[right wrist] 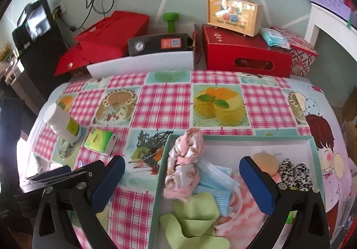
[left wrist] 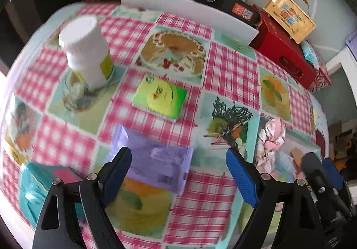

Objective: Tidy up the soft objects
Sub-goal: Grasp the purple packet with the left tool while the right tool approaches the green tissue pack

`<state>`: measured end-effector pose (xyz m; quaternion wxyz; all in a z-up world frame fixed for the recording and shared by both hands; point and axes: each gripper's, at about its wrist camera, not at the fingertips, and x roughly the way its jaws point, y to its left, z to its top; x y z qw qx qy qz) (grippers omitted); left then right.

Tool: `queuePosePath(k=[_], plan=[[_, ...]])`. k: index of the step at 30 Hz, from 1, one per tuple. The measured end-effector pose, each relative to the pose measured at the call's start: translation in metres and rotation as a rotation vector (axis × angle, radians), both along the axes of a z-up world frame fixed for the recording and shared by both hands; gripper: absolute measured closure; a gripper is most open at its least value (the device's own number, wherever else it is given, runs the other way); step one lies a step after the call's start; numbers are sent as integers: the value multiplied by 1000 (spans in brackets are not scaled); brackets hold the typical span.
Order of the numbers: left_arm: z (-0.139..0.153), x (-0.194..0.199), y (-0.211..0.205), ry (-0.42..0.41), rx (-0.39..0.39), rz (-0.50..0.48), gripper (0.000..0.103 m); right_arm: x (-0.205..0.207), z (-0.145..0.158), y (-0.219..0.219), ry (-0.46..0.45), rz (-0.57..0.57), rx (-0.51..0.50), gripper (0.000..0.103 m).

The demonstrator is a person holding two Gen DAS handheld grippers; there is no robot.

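While the tray (right wrist: 312, 144) on the bench (left wrist: 229, 70) already holds cloths, face masks and socks, the left hand-held gripper (left wrist: 178, 173) hangs over the purple tissue pack (left wrist: 154, 159), jaws wide and empty, touching nothing. That looks like the next pick: it must drop, straddle the pack and close. A green tissue pack (left wrist: 159, 97) lies just beyond it. The right hand-held gripper (right wrist: 181, 184) hovers over the tray, spread wide too, holding nothing.
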<state>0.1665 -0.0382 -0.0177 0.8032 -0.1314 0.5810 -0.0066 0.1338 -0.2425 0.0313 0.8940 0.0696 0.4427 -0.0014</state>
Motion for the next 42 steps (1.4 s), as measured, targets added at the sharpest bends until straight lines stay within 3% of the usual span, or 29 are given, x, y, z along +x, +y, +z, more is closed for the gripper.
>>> queuePosePath(k=[7,18,29,32,37,42], plan=[[-29,-11,11,102,-70,162,22,-4,1,-26,-6,-66,18,0],[-46,-2,25,88,-63,310,23,-11,1,-59,-21,-129,95,0],[-53,28,8,66,94,200,24,-7,-5,-58,-1,-129,84,0],[-59,39,2,62,175,135,25,-5,-8,-54,6,-122,71,0],[-59,46,-5,59,213,70,33,-1,-12,-46,24,-111,43,0],[-55,39,-11,45,201,17,41,2,-15,-34,33,-87,6,0]])
